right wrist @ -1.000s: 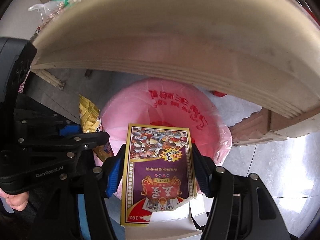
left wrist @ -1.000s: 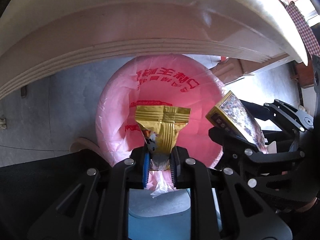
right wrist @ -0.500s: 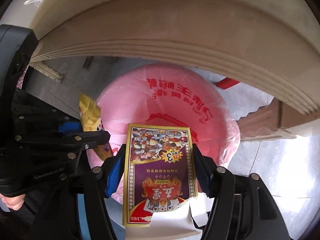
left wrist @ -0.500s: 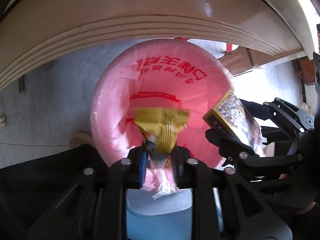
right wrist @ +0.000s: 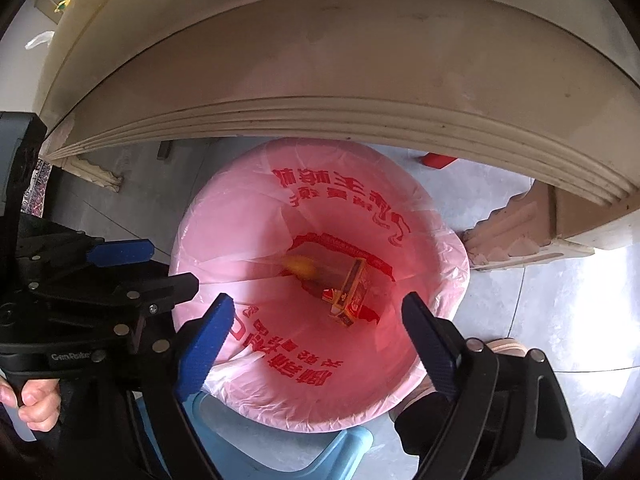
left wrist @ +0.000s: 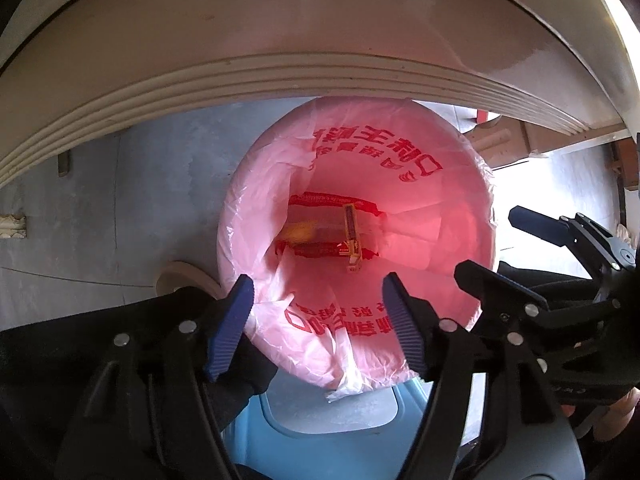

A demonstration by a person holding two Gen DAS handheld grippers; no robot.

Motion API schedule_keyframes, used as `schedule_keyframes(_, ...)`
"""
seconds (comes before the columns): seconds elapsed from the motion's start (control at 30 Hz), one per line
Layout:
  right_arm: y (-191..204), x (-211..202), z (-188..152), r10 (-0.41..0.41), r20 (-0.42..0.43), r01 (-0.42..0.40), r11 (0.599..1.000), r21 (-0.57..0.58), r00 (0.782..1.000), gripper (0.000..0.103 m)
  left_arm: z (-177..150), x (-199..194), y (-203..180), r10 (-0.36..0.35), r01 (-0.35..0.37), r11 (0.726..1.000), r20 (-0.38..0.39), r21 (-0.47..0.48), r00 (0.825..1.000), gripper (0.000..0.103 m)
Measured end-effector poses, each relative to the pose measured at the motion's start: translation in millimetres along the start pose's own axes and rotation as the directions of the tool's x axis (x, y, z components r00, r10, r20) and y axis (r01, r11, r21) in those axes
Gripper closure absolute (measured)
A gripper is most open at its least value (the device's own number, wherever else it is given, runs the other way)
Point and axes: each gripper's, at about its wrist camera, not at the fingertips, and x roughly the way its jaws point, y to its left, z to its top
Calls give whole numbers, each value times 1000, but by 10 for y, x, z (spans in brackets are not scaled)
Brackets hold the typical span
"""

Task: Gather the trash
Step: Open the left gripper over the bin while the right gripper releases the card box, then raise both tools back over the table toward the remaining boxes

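Two items had just left the grippers and now lay inside the bin [left wrist: 486, 216], which serves as the landmark below. A second earlier the left gripper [left wrist: 316, 320] pinched a gold wrapper [left wrist: 298, 232] and the right gripper [right wrist: 316, 332] clamped a card box [right wrist: 352, 292]; both then hung above the bin mouth. At this moment both sets of jaws were opening, with nothing between them. The left gripper stood at a medium spread over the near rim of the bin. The right gripper stood wide, also over the near rim.

The wrapper showed as a blurred yellow patch deep in the bin, left of centre. The box lay at the bottom of the bin, just right of the wrapper, tilted on one edge. Judged from this, the drop of both pieces was complete, and both grippers were free for further trash, if any remained.

Writing: the pink liner [left wrist: 256, 216] of the bin carried large red Chinese characters, seen upside down on the far wall and again on the near wall; they could not be read with confidence. The box, half a second earlier, showed "POKER" and a "3" badge. The left gripper body carried a "GenRobot" mark in the right wrist view, partly legible.

A curved cream surface edge [right wrist: 320, 112] overhung the far side of the bin.
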Motion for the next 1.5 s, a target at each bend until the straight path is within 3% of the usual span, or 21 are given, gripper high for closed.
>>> schedule_keyframes(0.4,121,-226,-34,1,69,2,999,-52,998,19,-55,-151,-28,25,-26,999,43,26,999,36)
schedule_keyframes(0.53,187,-530,-113,36,130,-29,998,-58,991,19,-171,-423,-102,50,-57,995,97,78,994,36)
schedule_keyframes(0.63,228,-811,-126,60,184,-51,997,-52,981,19,-276,-748,-144,20,-36,992,134,120,991,35)
schedule_keyframes(0.73,271,-1224,-124,87,266,-77,996,-49,960,18,-347,-1108,-118,16,-41,989,170,143,985,34)
schedule_keyframes(0.83,270,-1686,-90,77,358,-68,997,-38,930,15,-331,-1568,-68,17,-54,986,227,157,974,26)
schedule_keyframes(1.07,142,-2482,117,71,499,-70,997,-20,864,15,53,-2501,-51,17,-90,972,321,215,947,24)
schedule_keyframes(1.2,132,-2801,229,38,557,-26,999,-29,830,10,327,-2929,-207,-36,-87,936,339,340,940,19)
schedule_keyframes(1.27,126,-2964,283,28,586,-9,999,-35,810,7,483,-3092,-332,-30,-128,898,350,421,936,18)
schedule_keyframes(1.33,122,-3086,344,34,602,-8,999,-46,798,7,641,-3191,-454,-33,-143,861,334,488,942,18)
schedule_keyframes(1.5,94,-3271,437,21,639,12,999,-47,769,7,978,-3330,-661,-19,-171,804,312,570,950,18)
